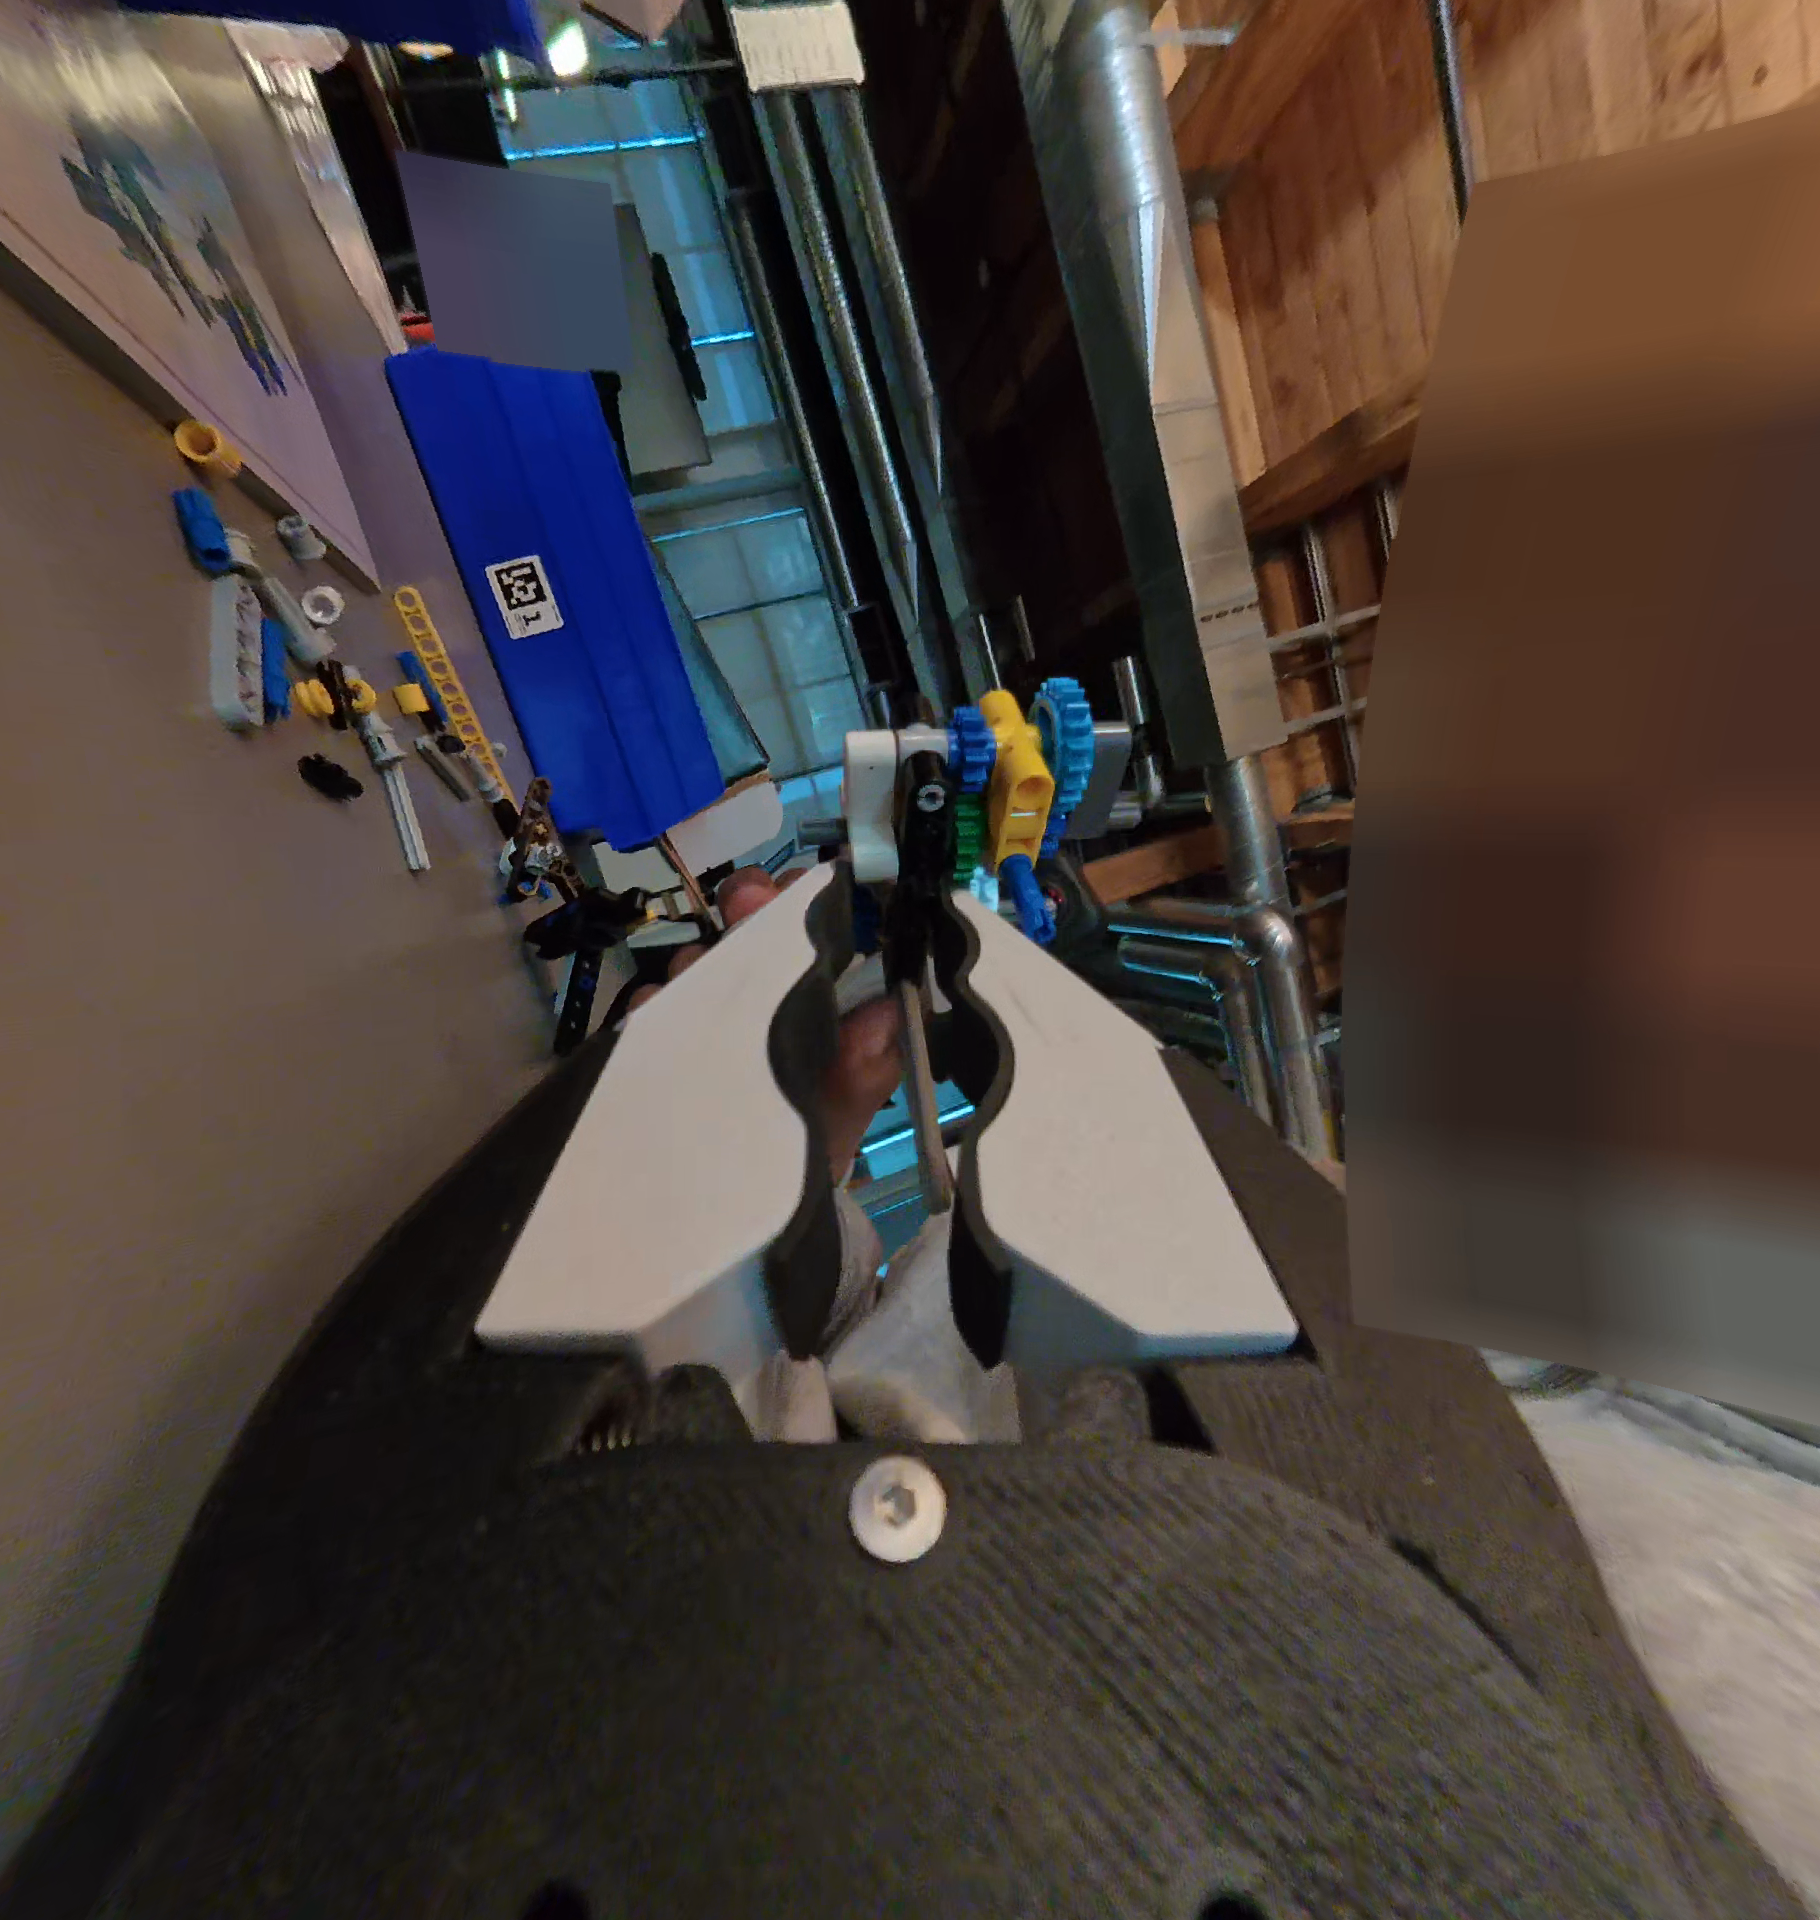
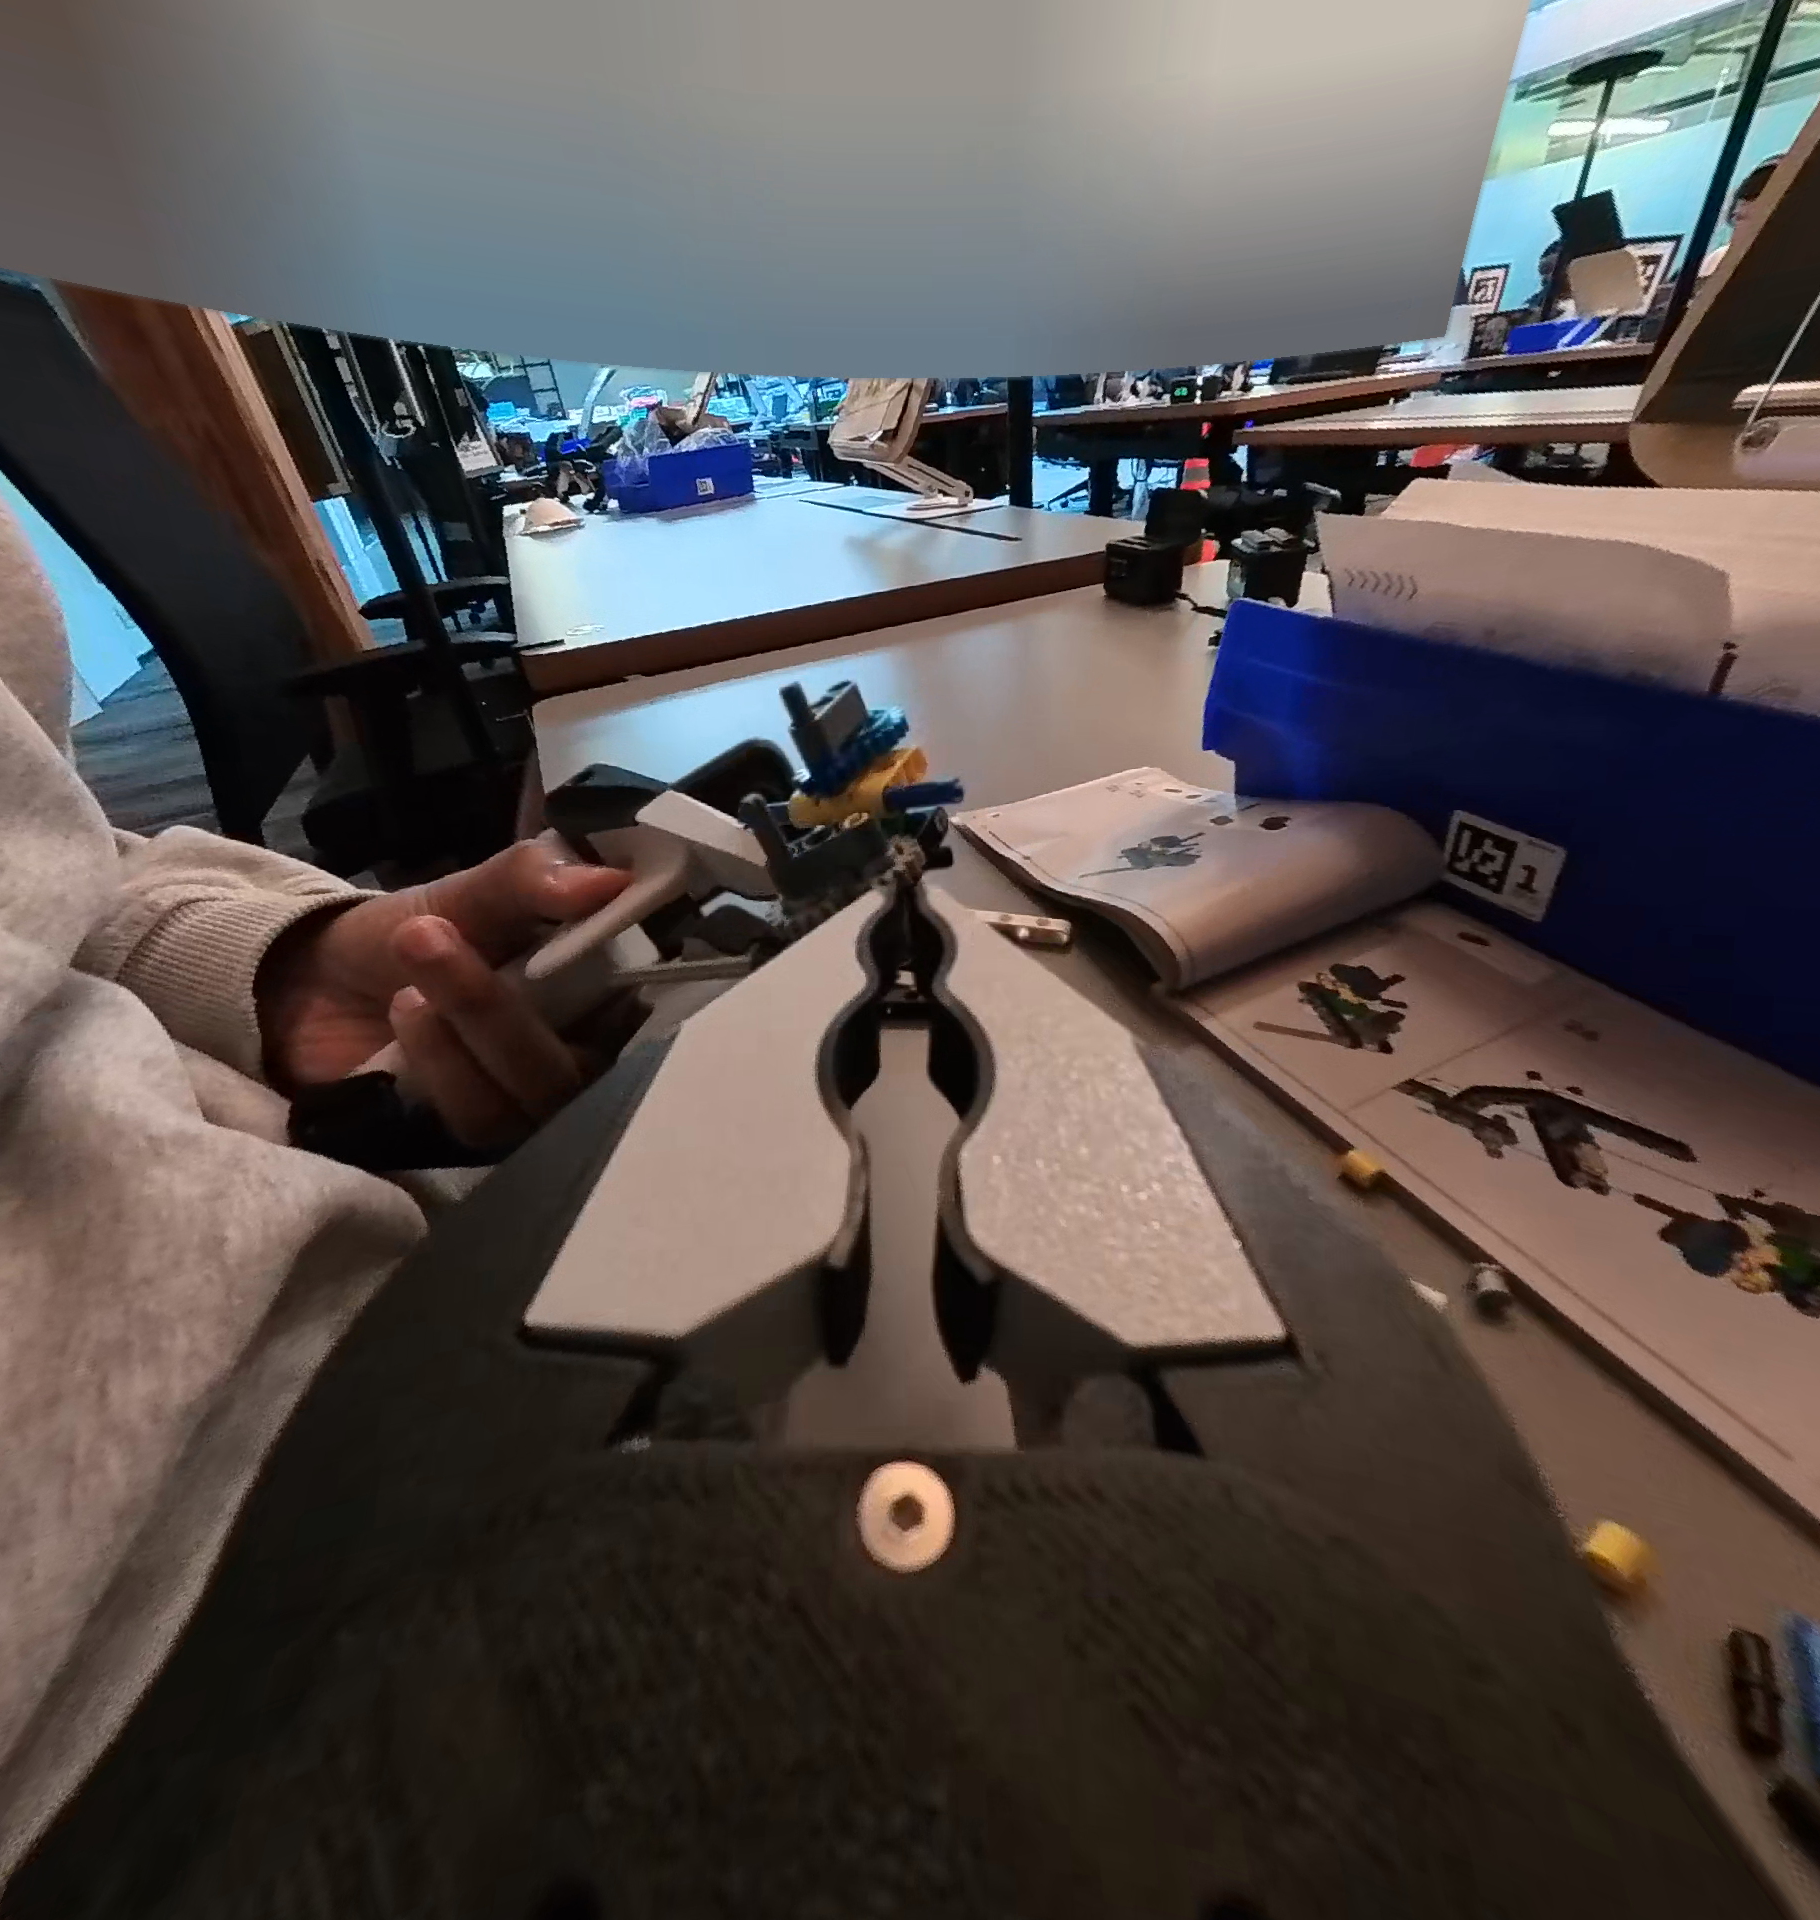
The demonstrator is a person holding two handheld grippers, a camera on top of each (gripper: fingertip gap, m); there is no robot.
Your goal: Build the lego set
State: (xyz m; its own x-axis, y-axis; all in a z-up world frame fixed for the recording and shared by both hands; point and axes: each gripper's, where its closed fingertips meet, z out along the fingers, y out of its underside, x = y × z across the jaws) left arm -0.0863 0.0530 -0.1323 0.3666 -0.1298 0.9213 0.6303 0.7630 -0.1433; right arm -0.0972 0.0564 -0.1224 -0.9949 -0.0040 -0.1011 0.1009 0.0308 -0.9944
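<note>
grey tabletop (image 2: 1041,665) is carrying loose lego pieces (image 1: 262,644), open instruction pages (image 2: 1508,1143) and a blue bin (image 2: 1560,790); more desks are standing behind. left tongs (image 1: 901,914) are clamping the gear assembly (image 1: 973,790) aloft, right tongs (image 2: 901,914) are pinching its black piece (image 2: 911,862).

2 tools (image 1: 901,914) (image 2: 906,914), 1 lego assy (image 1: 973,790), 1 blue bin (image 2: 1508,748), 2 instr. booklets (image 2: 1197,873).

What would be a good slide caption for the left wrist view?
Left gripper, jaws shut on a half-built lego gear assembly of blue, green and yellow parts, raised beside a table scattered with loose pieces.
</note>
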